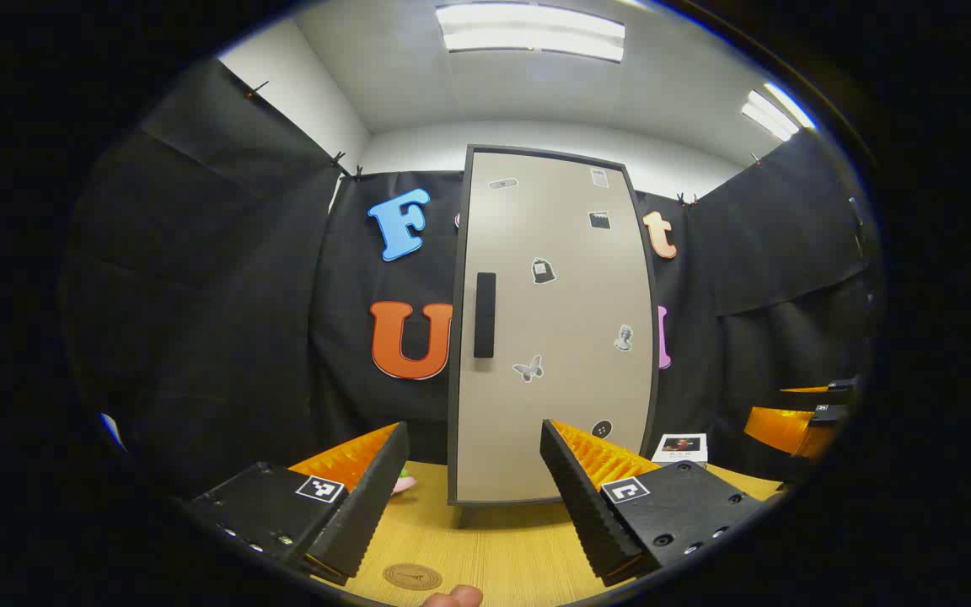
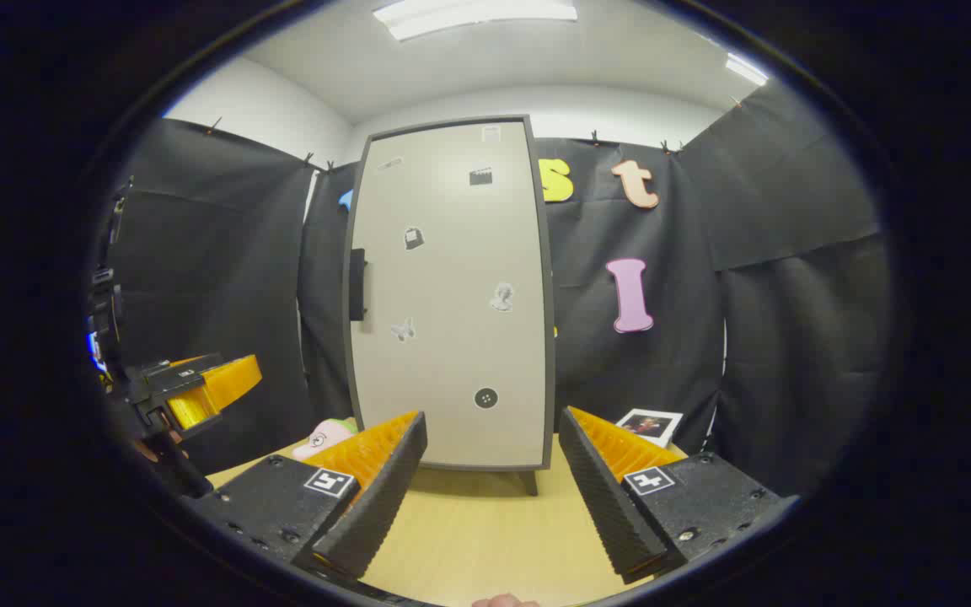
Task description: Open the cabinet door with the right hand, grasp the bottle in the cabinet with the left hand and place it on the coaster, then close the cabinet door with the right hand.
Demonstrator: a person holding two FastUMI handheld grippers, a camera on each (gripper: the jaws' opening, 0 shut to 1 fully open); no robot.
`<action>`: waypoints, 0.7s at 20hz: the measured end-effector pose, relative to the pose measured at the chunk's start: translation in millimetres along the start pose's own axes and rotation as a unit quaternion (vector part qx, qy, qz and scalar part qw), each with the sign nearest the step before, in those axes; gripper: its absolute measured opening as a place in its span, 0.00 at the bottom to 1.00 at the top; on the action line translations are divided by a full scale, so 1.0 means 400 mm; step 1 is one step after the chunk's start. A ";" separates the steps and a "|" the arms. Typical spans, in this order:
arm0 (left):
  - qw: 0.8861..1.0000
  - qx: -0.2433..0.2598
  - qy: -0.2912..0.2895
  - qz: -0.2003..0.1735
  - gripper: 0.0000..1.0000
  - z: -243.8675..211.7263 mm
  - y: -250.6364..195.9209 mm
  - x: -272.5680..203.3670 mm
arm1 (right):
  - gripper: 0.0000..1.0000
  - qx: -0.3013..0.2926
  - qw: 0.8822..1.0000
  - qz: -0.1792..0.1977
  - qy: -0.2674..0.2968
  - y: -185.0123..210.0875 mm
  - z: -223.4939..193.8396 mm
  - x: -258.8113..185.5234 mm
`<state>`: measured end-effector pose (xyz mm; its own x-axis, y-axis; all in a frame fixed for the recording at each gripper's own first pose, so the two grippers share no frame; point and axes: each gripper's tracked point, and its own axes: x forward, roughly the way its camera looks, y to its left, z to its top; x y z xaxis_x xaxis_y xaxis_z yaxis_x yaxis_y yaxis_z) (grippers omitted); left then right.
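The tall beige cabinet with dark frame (image 1: 553, 329) stands at the far edge of the wooden bench (image 1: 494, 548), door closed. The round brown coaster (image 1: 412, 577) lies near the front edge. Left gripper (image 1: 475, 472) and right gripper (image 2: 492, 459): fingers spread, holding nothing.

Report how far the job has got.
Nothing done yet: the cabinet door is shut, its handle untouched. Both tools, right and left, are open and empty, short of it. Left: open door, move bottle to coaster, close door.
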<state>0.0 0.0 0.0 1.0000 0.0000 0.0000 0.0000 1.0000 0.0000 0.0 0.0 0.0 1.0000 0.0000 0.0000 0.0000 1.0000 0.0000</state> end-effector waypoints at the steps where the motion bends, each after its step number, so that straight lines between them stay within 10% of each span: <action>1: 1.000 0.000 0.002 0.000 0.95 -0.002 0.000 -0.001 | 0.99 -0.001 1.000 0.000 0.001 -0.001 -0.001 0.000; 14: 1.000 -0.001 0.010 0.003 0.95 -0.013 0.013 -0.022 | 0.99 0.006 1.000 -0.005 0.002 0.003 -0.017 -0.024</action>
<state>-8.7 5.1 -5.3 0.9998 0.0064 -0.0199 -0.0065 1.0000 -0.0024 -9.5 1.3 -6.9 1.0000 -0.0093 -0.0033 0.0094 0.9999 0.0126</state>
